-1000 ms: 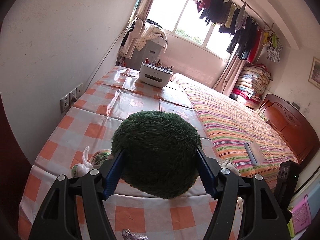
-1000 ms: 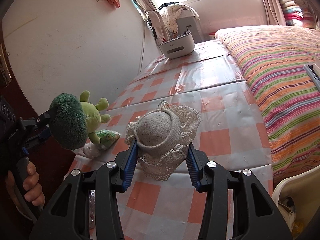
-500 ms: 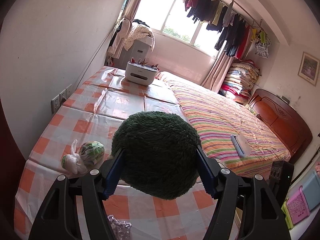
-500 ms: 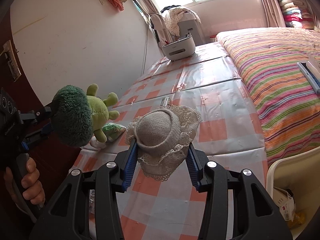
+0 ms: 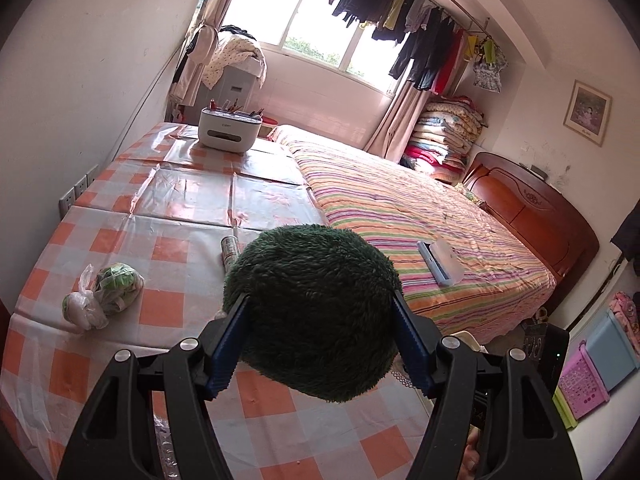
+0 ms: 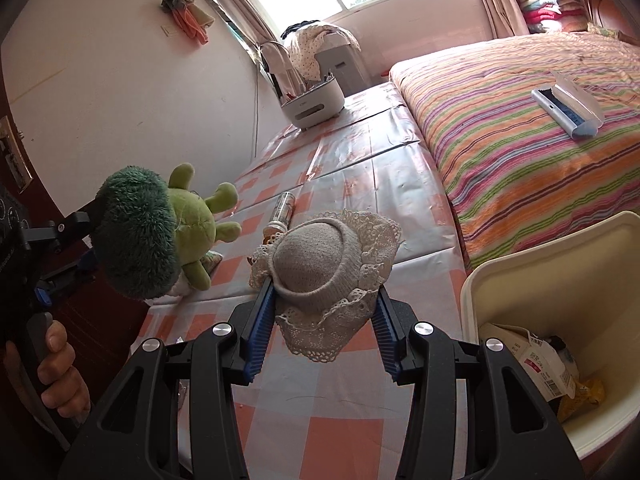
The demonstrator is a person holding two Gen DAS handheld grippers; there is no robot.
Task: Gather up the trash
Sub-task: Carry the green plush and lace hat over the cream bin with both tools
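The green plush toy (image 6: 160,236), dark fuzzy head and light green body with stubby limbs, hangs above the worktop (image 6: 360,184), left of the bin. The grey knit hat with a lace brim (image 6: 324,264) hangs just left of the cream bin (image 6: 560,272), which holds cartons and wrappers. A knotted clear bag of green scraps (image 5: 104,292) and a small tube (image 6: 282,212), on its side, lie on the worktop left of the bin.

no legible text, white desk organizer (image 5: 229,128) logo blurred
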